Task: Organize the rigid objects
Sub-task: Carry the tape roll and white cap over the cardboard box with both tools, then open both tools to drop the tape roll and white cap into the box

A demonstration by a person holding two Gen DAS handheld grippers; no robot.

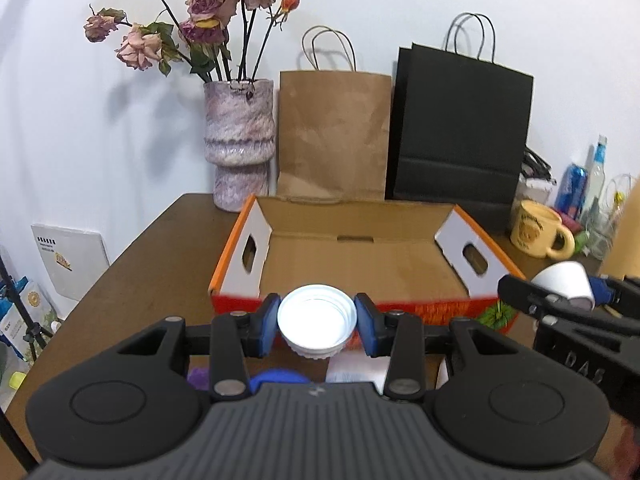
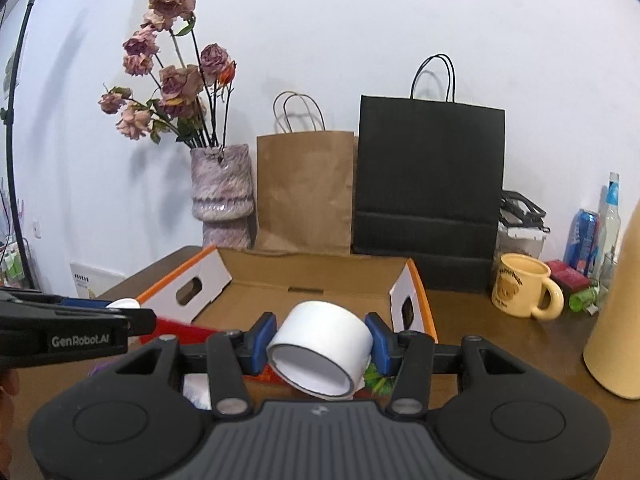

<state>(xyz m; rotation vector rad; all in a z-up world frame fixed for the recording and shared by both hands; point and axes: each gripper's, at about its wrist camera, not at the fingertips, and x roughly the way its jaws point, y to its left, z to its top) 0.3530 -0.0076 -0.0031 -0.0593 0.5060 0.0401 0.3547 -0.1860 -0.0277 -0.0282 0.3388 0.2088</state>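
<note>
My left gripper (image 1: 316,322) is shut on a white screw cap (image 1: 317,316), open side up, held just in front of the near wall of an open cardboard box (image 1: 360,264) with orange edges. My right gripper (image 2: 320,346) is shut on a white tape roll (image 2: 320,350), tilted, held before the same box (image 2: 304,280). The right gripper with its roll (image 1: 566,284) shows at the right in the left wrist view. The left gripper (image 2: 100,308) shows at the left in the right wrist view. The box looks empty inside.
A vase of dried roses (image 1: 238,144), a brown paper bag (image 1: 334,132) and a black paper bag (image 1: 460,128) stand behind the box against the wall. A yellow mug (image 2: 524,290), a can and bottles (image 2: 596,236) stand right. A tan object (image 2: 616,320) is at far right.
</note>
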